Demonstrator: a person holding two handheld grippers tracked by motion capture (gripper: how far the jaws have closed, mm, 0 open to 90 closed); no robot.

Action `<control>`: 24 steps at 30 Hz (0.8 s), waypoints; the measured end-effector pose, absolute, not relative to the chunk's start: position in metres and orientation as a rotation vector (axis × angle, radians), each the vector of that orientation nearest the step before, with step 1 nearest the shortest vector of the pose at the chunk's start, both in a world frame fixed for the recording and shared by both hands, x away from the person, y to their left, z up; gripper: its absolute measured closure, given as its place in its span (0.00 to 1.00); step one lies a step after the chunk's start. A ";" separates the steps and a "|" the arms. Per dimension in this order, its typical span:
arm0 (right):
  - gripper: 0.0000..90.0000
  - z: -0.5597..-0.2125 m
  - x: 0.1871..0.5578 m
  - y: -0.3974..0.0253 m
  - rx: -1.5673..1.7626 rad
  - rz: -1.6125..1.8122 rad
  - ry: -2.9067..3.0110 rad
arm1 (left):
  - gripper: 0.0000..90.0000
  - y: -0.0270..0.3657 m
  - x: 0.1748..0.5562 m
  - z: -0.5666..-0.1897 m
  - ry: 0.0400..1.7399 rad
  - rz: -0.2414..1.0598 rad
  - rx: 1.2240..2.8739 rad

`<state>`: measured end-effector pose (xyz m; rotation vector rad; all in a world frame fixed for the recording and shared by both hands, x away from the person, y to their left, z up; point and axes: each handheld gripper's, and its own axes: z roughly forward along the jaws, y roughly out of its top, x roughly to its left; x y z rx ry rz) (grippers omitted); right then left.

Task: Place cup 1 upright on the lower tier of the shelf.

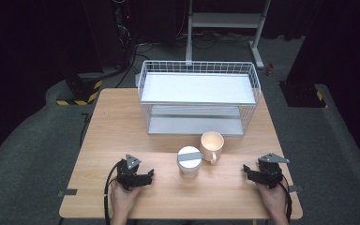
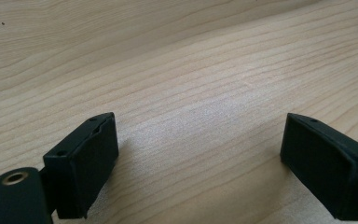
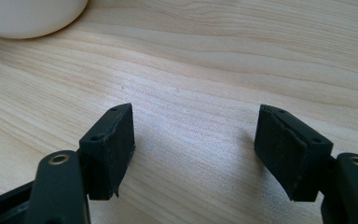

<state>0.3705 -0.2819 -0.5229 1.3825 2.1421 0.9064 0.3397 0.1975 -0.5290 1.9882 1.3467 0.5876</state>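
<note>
Wooden table [image 1: 122, 117] held a cream mug [image 1: 212, 145] in front of a wire rack [image 1: 199, 96], with a white lidded cup [image 1: 189, 161] touching the mug's left side. Reaching carelessly for either could knock over its close neighbour. Left gripper [image 1: 146, 177] and right gripper [image 1: 248, 169] rested either side of the mug, jaws wide apart, holding nothing.

A light wood-grain counter [image 1: 122, 122] stands on a grey carpeted floor [image 1: 23, 154] in a dim room whose far side falls into darkness. Behind the counter, the white metal legs of a stand [image 1: 225, 21] rise out of view. Black cables [image 1: 136, 47] trail across the floor at the back left, near a base edged with yellow-and-black hazard tape [image 1: 82, 93].
</note>
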 end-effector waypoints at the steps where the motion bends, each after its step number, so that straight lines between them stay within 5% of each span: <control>1: 0.32 -0.523 0.371 -0.282 1.382 0.906 2.142 | 0.14 0.198 0.340 -0.529 1.346 0.592 1.987; 24: 0.32 -0.523 0.370 -0.282 1.377 0.905 2.142 | 0.16 0.194 0.339 -0.528 1.398 0.607 1.956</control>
